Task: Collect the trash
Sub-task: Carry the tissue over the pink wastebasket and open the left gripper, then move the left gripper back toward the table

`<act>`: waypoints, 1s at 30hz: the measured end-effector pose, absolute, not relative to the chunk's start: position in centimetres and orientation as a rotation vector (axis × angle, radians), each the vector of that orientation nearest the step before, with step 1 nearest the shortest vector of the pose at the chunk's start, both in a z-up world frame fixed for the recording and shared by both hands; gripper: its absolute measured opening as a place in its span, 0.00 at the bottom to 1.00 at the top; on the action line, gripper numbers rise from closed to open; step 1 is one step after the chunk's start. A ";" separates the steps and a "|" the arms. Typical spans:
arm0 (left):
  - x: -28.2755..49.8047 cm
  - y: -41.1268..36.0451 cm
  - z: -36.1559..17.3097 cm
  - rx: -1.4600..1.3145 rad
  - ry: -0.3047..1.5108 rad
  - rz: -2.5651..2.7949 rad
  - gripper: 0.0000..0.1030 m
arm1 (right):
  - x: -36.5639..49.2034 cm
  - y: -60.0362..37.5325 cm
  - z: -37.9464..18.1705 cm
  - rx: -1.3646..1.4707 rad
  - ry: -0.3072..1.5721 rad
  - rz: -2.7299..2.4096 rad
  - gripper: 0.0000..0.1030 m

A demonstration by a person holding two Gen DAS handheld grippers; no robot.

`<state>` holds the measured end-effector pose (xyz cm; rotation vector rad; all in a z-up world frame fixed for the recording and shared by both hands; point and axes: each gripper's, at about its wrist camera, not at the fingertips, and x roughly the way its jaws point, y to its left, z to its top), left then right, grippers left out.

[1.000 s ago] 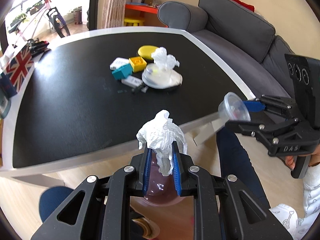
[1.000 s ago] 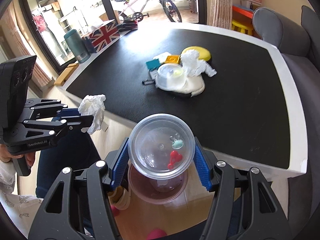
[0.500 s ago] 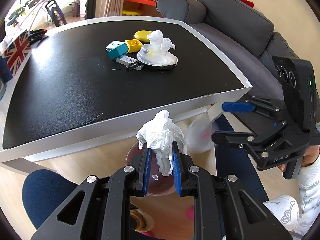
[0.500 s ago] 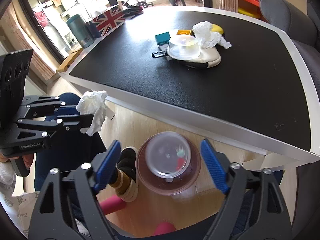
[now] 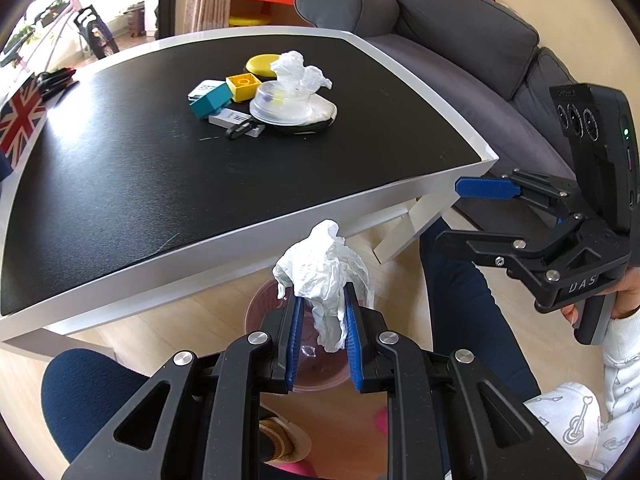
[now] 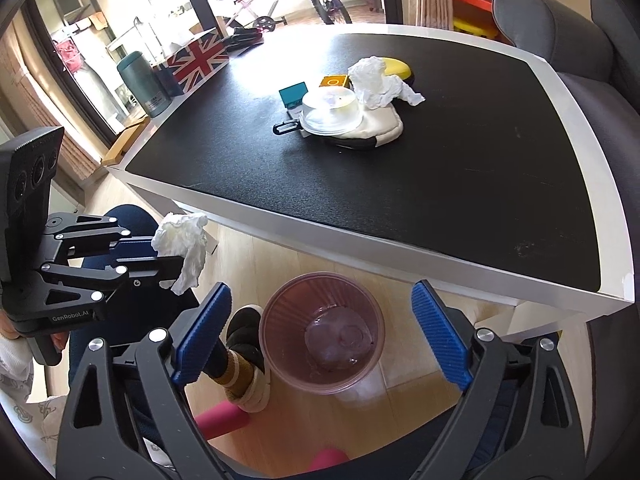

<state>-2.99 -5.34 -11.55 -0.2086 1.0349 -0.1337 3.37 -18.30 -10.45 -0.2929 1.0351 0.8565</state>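
My left gripper (image 5: 320, 304) is shut on a crumpled white tissue (image 5: 324, 268) and hangs over the pink waste bin (image 5: 258, 308) on the floor by the table's edge. From the right wrist, that left gripper (image 6: 172, 258) and its tissue (image 6: 182, 236) are up and left of the bin (image 6: 280, 344). The jaws of my right gripper (image 6: 322, 290) are opening above the bin with nothing between them. A clear plastic cup (image 6: 340, 340) lies in the bin's bottom. On the black table (image 6: 400, 184) remain another crumpled tissue (image 6: 376, 80) and a clear round container (image 6: 330, 110).
A yellow block (image 5: 242, 86), a teal block (image 5: 210, 102), a yellow disc (image 5: 262, 65) and a white pouch (image 6: 380, 128) sit by the container. A person's foot (image 6: 244, 352) stands left of the bin. A grey sofa (image 5: 460, 28) lies beyond the table. A Union Jack box (image 6: 198, 60) is at the far corner.
The right gripper's jaws spread wide and let go of the clear cup, which dropped into the bin. The left gripper sank a little toward the bin, still gripping its tissue.
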 end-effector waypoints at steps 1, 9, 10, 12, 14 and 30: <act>-3.0 -5.4 -11.6 -0.205 1.038 -0.133 0.19 | 3.4 -18.4 -10.4 -0.290 1.035 0.855 0.88; -2.8 -5.5 -11.4 -0.203 1.005 -0.099 0.88 | 4.0 -19.1 -10.2 -0.273 1.030 0.840 0.88; -2.9 -5.4 -11.2 -0.196 0.992 -0.083 0.88 | 4.0 -19.2 -10.2 -0.272 1.028 0.837 0.88; -2.7 -5.2 -11.3 -0.193 1.000 -0.068 0.91 | 4.1 -19.3 -10.1 -0.268 1.026 0.832 0.88; -2.7 -4.9 -11.2 -0.196 1.002 -0.053 0.92 | 4.2 -19.4 -10.1 -0.266 1.027 0.826 0.89; -2.9 -4.0 -10.8 -0.213 0.991 -0.029 0.92 | 4.1 -18.9 -10.0 -0.268 1.021 0.830 0.93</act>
